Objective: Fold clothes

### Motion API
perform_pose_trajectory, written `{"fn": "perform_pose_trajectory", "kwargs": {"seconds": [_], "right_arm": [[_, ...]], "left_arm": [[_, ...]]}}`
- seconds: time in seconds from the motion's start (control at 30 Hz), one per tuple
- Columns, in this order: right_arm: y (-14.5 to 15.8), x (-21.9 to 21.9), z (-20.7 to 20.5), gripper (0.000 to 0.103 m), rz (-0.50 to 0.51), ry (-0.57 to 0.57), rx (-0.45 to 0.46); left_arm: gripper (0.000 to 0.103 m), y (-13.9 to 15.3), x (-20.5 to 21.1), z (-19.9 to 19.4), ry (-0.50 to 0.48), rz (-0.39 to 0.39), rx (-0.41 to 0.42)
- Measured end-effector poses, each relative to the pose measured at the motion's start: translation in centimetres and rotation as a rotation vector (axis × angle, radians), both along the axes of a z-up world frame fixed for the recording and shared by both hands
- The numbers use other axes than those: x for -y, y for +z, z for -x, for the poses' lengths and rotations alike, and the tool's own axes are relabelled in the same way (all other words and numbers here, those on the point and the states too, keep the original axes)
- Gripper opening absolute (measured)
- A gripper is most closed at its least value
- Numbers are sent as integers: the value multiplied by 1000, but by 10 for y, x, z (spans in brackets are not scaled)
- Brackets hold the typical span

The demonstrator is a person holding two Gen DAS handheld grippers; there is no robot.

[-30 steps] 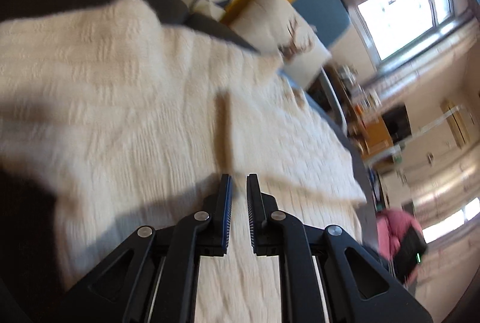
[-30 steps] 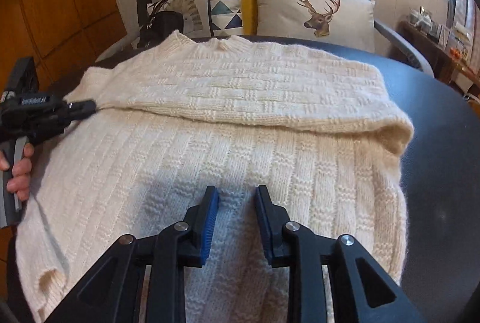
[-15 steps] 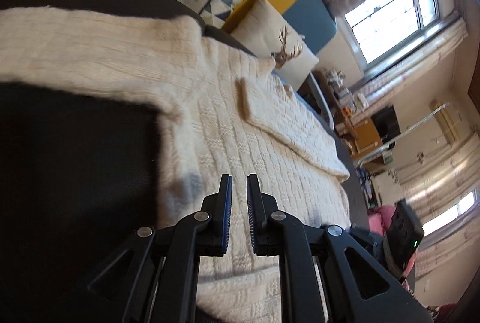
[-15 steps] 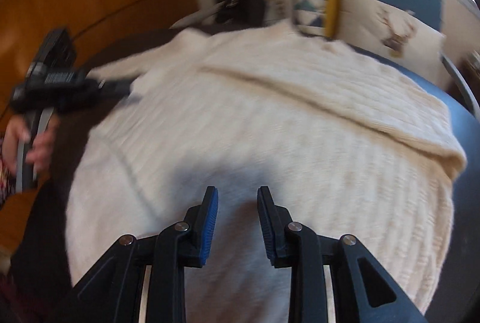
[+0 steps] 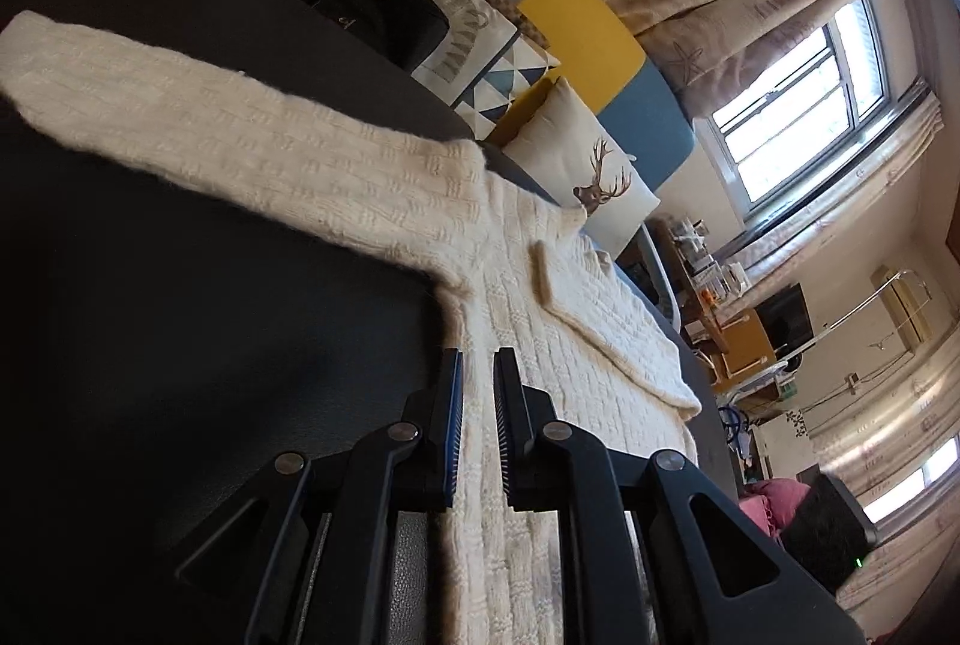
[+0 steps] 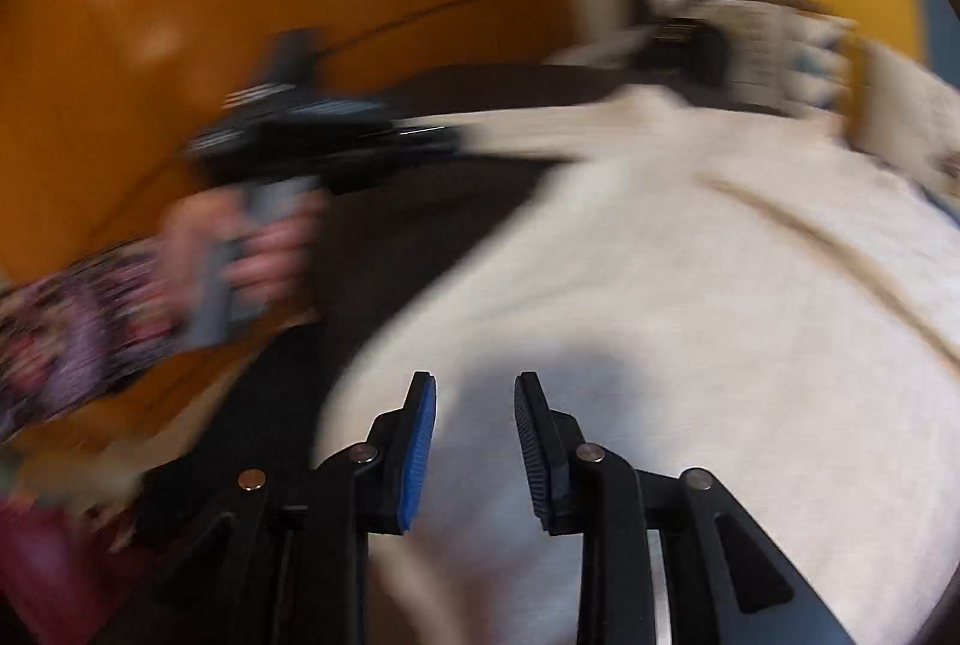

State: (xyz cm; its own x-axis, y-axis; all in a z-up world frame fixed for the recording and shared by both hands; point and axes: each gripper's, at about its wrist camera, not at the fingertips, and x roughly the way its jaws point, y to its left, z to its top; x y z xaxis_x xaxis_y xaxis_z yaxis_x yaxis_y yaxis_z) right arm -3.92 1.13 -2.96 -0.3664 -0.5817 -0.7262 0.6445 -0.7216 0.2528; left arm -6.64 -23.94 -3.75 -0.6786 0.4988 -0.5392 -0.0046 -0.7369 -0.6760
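A cream knit sweater (image 5: 540, 339) lies flat on a dark table (image 5: 180, 321). Its left sleeve (image 5: 240, 129) stretches straight out over the table, and the other sleeve (image 5: 600, 309) is folded across the chest. My left gripper (image 5: 478, 363) hovers over the sweater's side edge below the armpit, its jaws shut with nothing between them. In the blurred right wrist view the sweater (image 6: 690, 285) fills the right half. My right gripper (image 6: 474, 387) hangs open and empty above its lower left part. A hand (image 6: 258, 249) holds the left gripper (image 6: 444, 138) near the stretched sleeve.
A sofa behind the table carries a black handbag (image 5: 384, 15), a triangle-patterned cushion (image 5: 510, 75) and a deer cushion (image 5: 594, 177). An orange wooden wall (image 6: 240, 15) stands left of the table. Bare dark tabletop (image 6: 420, 201) lies left of the sweater.
The left gripper has drawn back off the sweater's body to its side edge, so the whole outstretched sleeve now shows. The right gripper has swung left over the sweater's lower left part.
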Motion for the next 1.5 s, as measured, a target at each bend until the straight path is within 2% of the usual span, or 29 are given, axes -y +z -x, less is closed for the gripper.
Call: {"fn": "perform_pose_trajectory", "kwargs": {"seconds": [0.1, 0.2, 0.33, 0.4, 0.43, 0.47, 0.5, 0.6, 0.7, 0.83, 0.93, 1.03, 1.1, 1.17, 1.33, 1.5], "right_arm": [[-18, -6, 23, 28, -84, -96, 26], [-32, -1, 28, 27, -143, -76, 26], [-17, 4, 23, 27, -166, -59, -92], [-12, 7, 30, 27, -226, -99, -156], [-10, 8, 36, 27, -262, -124, -188], [-9, 6, 44, 27, -282, -146, -208], [-8, 1, 56, 27, -279, -167, -212], [0, -13, 95, 27, -205, -250, -181], [7, -23, 132, 27, -93, -307, -113], [9, -1, 179, 27, -93, -331, -84], [-5, 19, 201, 27, -124, -341, -59], [-34, 28, 208, 27, -197, -357, -24], [-39, 26, 197, 28, -158, -371, -94], [-38, 23, 196, 28, -143, -370, -93], [-40, 11, 198, 28, -81, -367, -67], [-41, 13, 200, 28, -94, -366, -78]], "left_arm": [[11, -8, 3, 2, 21, -10, 23], [11, -17, 13, 5, 70, -34, 58], [11, -30, 56, 5, 265, -126, 115], [12, -34, 80, 4, 370, -153, 134], [14, -35, 90, 4, 413, -158, 141], [22, -35, 100, 4, 452, -161, 147], [33, -35, 111, 4, 500, -161, 156], [46, -37, 142, 7, 627, -172, 182], [46, -42, 172, 11, 746, -189, 225], [46, -49, 195, 18, 854, -223, 259], [46, -55, 204, 23, 889, -223, 251], [46, -57, 210, 28, 905, -191, 244], [46, -57, 211, 31, 913, -177, 238], [46, -58, 213, 33, 928, -179, 227], [46, -65, 219, 36, 995, -287, 199], [46, -66, 232, 48, 1003, -308, 210]]}}
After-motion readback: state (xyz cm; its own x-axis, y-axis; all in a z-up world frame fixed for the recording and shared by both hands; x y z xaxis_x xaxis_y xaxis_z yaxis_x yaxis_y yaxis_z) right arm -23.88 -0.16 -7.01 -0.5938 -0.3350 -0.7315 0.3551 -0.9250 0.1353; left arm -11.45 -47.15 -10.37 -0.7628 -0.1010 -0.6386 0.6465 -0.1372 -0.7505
